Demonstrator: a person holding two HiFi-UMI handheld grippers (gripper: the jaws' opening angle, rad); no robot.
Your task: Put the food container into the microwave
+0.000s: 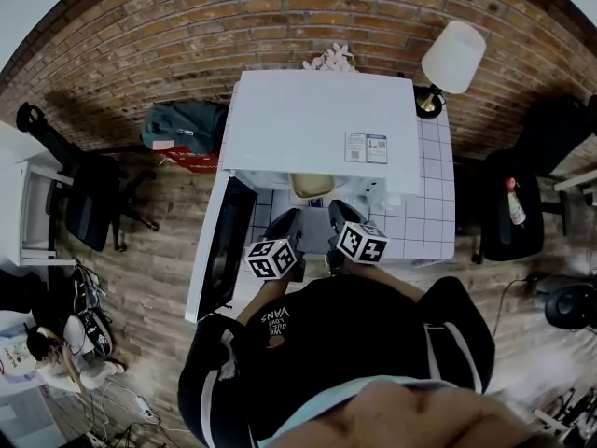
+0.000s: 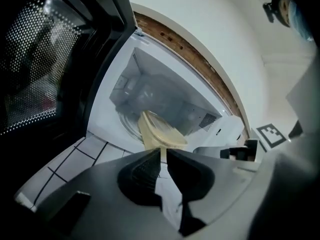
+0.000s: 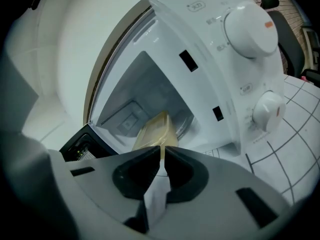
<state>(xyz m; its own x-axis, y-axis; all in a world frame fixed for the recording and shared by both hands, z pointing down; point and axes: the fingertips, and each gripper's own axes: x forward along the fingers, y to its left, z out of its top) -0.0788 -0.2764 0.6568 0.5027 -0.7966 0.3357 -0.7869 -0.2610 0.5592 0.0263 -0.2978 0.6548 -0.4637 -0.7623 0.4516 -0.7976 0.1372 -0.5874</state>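
Head view: the pale yellow lidded plastic food container [image 1: 311, 187] sits just inside the open white box microwave [image 1: 317, 119]. Left gripper view: the left tool [image 2: 163, 151] is nearly closed and holds nothing, with the container just beyond it. Right gripper view: the right tool [image 3: 163, 151] is the same. Placement looks done; next, back both tools clear.

I am looking at the food container [image 1: 311, 187], a shallow, pale yellow box with rounded corners. It is sitting inside the microwave [image 1: 322, 119], on the glass turntable [image 2: 129, 125], around the middle of the lit white cavity. The microwave is standing as a white box on the white tiled desk [image 1: 431, 224]. Its door [image 1: 222, 245], dark with a dotted window, is hanging wide open on my left. Two round white dials [image 3: 249, 30] with orange marks are sitting one above the other on the panel right of the opening.
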